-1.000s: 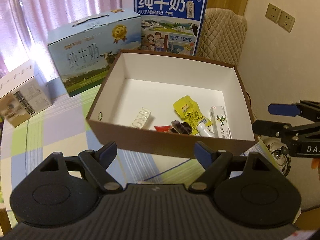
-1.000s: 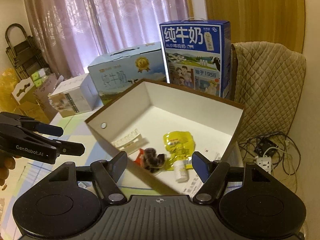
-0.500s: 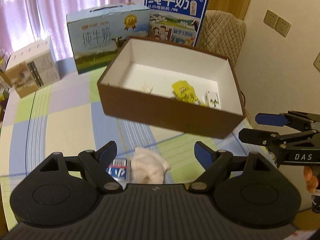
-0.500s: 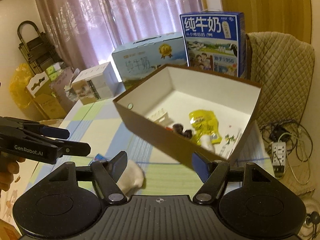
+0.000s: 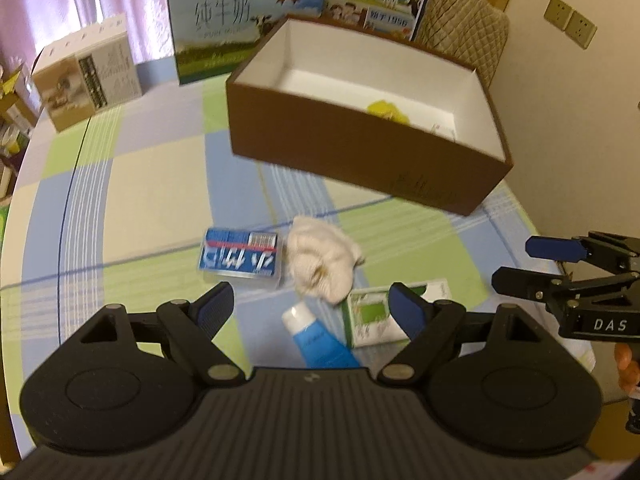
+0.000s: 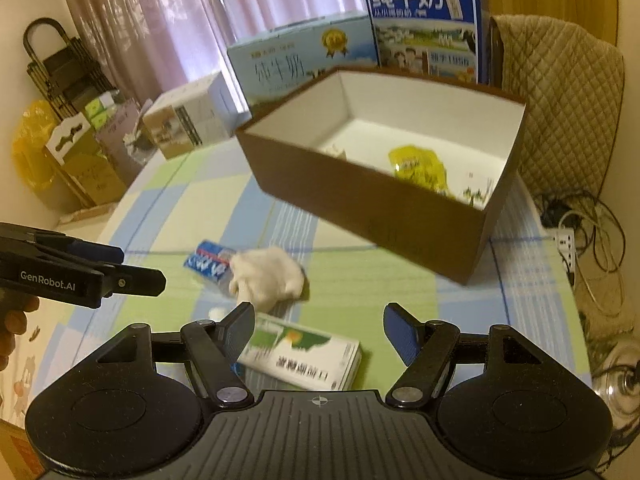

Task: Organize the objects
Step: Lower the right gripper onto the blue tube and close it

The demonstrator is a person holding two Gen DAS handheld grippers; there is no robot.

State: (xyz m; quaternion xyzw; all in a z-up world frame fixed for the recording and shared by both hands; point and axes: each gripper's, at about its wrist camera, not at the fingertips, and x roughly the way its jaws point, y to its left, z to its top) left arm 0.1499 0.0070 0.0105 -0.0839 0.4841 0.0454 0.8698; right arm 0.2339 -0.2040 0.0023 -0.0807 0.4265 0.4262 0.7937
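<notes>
Since four loose things lie on the checked tablecloth (image 5: 132,200) short of the brown box (image 5: 360,156), the next pick wants one target centred between the pads before closing; the white cloth wad (image 5: 320,260) sits beside the blue packet (image 5: 240,258), with the blue tube (image 5: 316,340) and green-and-white carton (image 6: 304,356) nearest; left gripper (image 5: 310,304) and right gripper (image 6: 320,330) both tilt downward, jaws apart and empty.

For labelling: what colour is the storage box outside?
Brown outside, white inside; storage box shows best in left wrist view.
</notes>
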